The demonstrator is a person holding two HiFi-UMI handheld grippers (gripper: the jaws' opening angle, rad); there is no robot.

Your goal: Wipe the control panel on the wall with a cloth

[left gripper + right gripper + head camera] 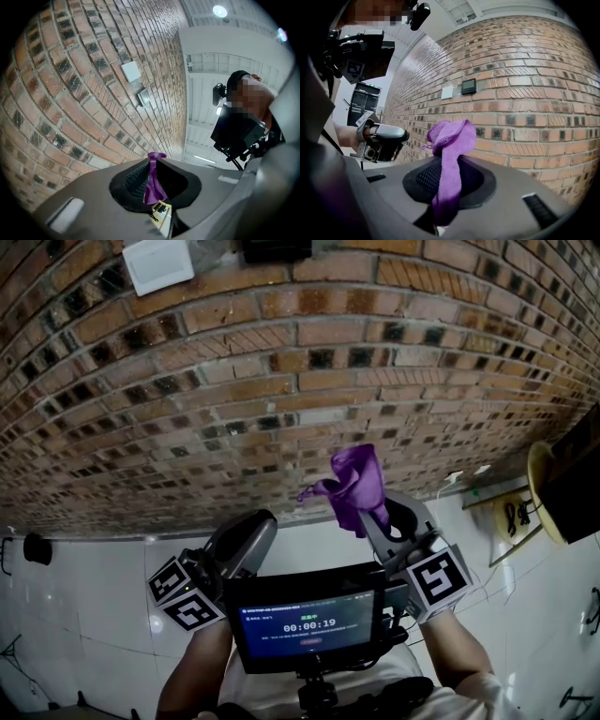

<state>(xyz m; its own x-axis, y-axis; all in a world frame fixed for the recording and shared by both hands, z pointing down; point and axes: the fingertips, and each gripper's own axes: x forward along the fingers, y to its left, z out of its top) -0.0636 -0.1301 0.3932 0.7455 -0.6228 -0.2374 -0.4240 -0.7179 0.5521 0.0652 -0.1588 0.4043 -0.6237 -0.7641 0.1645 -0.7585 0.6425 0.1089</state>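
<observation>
Above the right gripper (384, 517), in the head view, the control panel (277, 249) sits high on the brick wall (309, 362), well apart from the purple cloth (356, 482). In the right gripper view the jaws are clamped on this cloth, with the panel ahead and higher. In the left gripper (157, 161) view the jaws are pressed together on a thin purple strip (152, 185). To wipe well, I would lift the cloth to the panel, press its loose bunch flat and rub gently.

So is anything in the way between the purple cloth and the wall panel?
Nothing visible. Only open air and bare brick wall lie between the cloth in the right gripper and the control panel.
</observation>
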